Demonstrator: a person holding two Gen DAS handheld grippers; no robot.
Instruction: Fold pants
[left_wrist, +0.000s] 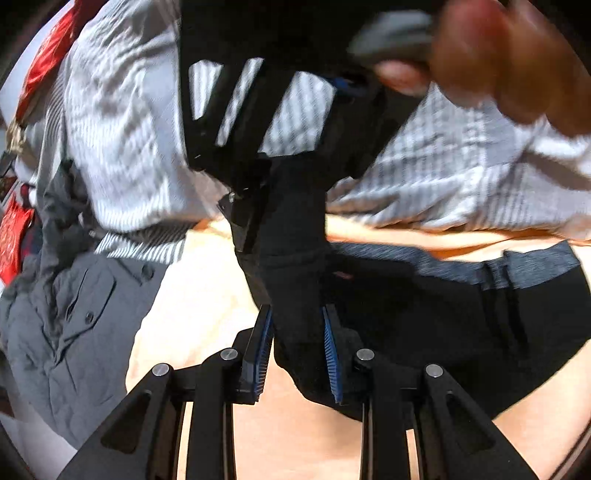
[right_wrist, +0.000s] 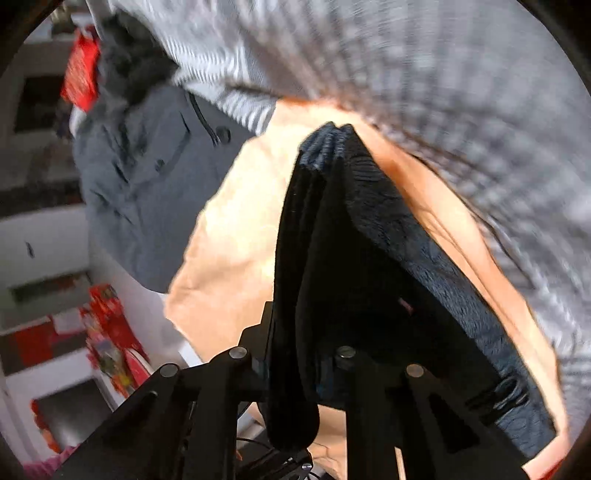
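Note:
Black pants (left_wrist: 424, 325) with a mottled grey waistband (left_wrist: 461, 266) lie on a peach cloth surface (left_wrist: 207, 295). My left gripper (left_wrist: 297, 354), with blue pads, is shut on a bunched fold of the black pants. In the left wrist view the right gripper's black frame (left_wrist: 266, 122) and the hand (left_wrist: 509, 59) holding it sit just beyond. In the right wrist view my right gripper (right_wrist: 299, 365) is shut on a fold of the pants (right_wrist: 332, 258), which drape over it; its pads are hidden by fabric.
A grey button shirt (left_wrist: 66, 332) lies bunched to the left, also in the right wrist view (right_wrist: 147, 192). A white-and-grey striped cloth (left_wrist: 129, 129) covers the far side. Red items (right_wrist: 107, 332) stand on shelves at the left.

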